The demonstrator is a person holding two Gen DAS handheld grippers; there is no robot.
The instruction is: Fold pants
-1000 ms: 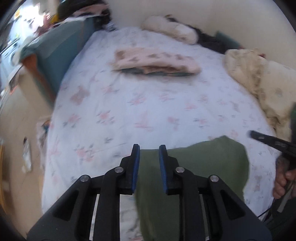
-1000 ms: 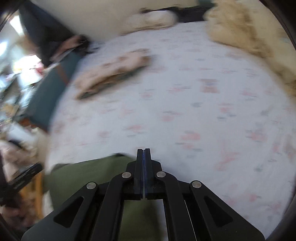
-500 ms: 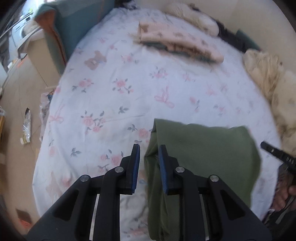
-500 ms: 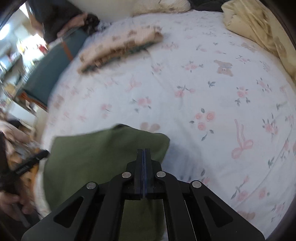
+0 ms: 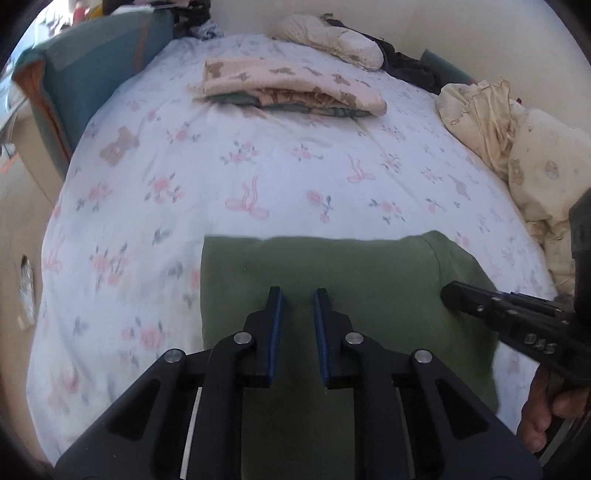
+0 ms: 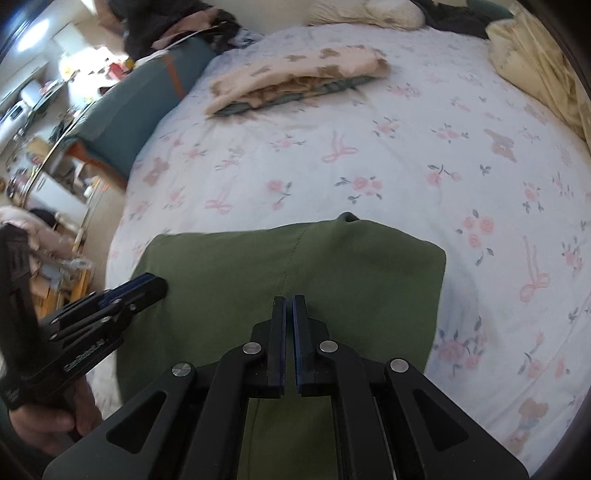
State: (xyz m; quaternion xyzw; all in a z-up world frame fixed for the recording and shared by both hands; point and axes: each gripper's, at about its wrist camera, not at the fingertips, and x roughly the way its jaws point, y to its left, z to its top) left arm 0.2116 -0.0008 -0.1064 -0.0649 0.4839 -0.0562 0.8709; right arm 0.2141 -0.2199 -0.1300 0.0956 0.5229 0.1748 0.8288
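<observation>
Green pants point(image 5: 332, 269) lie folded flat on the near part of the floral bed sheet point(image 5: 258, 166); they also show in the right wrist view point(image 6: 295, 266). My left gripper point(image 5: 298, 295) hovers over the pants with its jaws open and nothing between them. My right gripper point(image 6: 289, 301) is over the pants with its jaws a narrow slit apart and nothing between them. It appears from the right in the left wrist view point(image 5: 448, 293), and the left gripper appears at left in the right wrist view point(image 6: 157, 284).
A stack of folded pink and patterned clothes point(image 5: 291, 88) lies at the far side of the bed. A cream blanket heap point(image 5: 491, 122) is at the right, pillows point(image 5: 332, 35) at the head, a teal cushion point(image 5: 99, 62) at the left edge.
The pants went from hanging in the shut right gripper to lying flat on the bed. The right jaws parted slightly and let go. Both grippers moved over the cloth.
</observation>
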